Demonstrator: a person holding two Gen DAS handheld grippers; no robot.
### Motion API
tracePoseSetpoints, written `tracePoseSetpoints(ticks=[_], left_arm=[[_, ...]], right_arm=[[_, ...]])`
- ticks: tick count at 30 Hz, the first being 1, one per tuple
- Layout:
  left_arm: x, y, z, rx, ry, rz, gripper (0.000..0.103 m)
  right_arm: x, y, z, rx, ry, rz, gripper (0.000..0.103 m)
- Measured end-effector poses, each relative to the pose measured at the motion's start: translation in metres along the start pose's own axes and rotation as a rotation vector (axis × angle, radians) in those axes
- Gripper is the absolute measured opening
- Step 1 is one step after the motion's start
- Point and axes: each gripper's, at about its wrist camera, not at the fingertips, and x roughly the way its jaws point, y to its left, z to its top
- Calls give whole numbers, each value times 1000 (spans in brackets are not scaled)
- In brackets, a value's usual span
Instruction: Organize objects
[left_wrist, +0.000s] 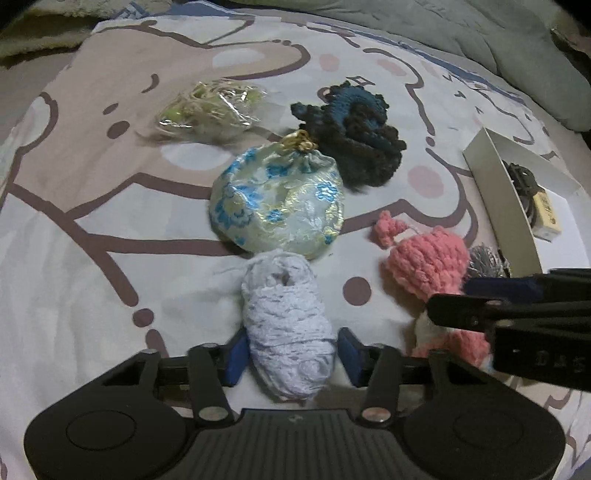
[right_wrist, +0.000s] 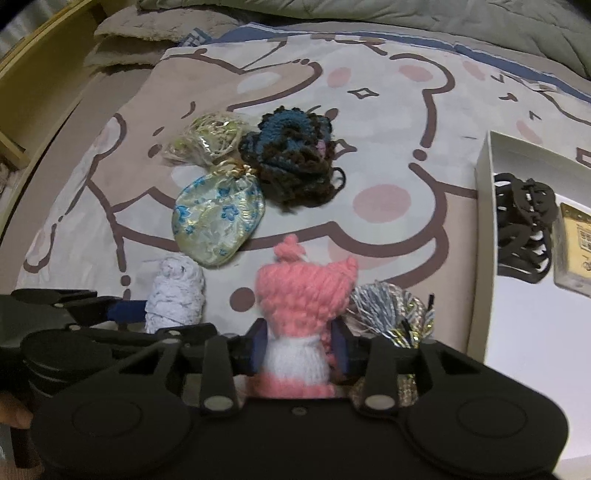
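Observation:
My left gripper (left_wrist: 291, 352) is shut on a pale lilac yarn bundle (left_wrist: 286, 317), which also shows in the right wrist view (right_wrist: 175, 297). My right gripper (right_wrist: 299, 347) is shut on a pink and white knitted piece (right_wrist: 301, 321), which shows in the left wrist view (left_wrist: 428, 267) too. Farther on lie a blue-flowered silk pouch (left_wrist: 279, 203) (right_wrist: 218, 219), a dark blue and brown crochet piece (left_wrist: 360, 136) (right_wrist: 291, 155) and a clear bag of beige string (left_wrist: 210, 109) (right_wrist: 205, 138).
A white open box (right_wrist: 484, 206) (left_wrist: 495, 184) stands at the right, holding a black hair clip (right_wrist: 524, 225) and a yellowish small box (right_wrist: 576, 247). A silver-blue tassel (right_wrist: 391, 310) lies beside the pink piece. All rests on a cartoon-print bedsheet (right_wrist: 388, 110), with a grey quilt (left_wrist: 480, 33) behind.

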Motion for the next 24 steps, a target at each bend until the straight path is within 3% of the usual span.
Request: tracePoseSetpoints(ticks=[3, 8, 15, 24], left_arm=[[-1, 2, 1, -6, -5, -11, 43], [-3, 2, 2, 26, -13, -18, 42], [-15, 5, 3, 68, -49, -20, 41], [-21, 20, 7, 47, -62, -35, 41]], right_arm=[[-5, -3, 0, 10, -10, -18, 55], [-11, -13, -1, 70, -5, -12, 62], [1, -7, -3, 74, 35, 21, 62], [23, 0, -6, 48, 75, -51, 66]])
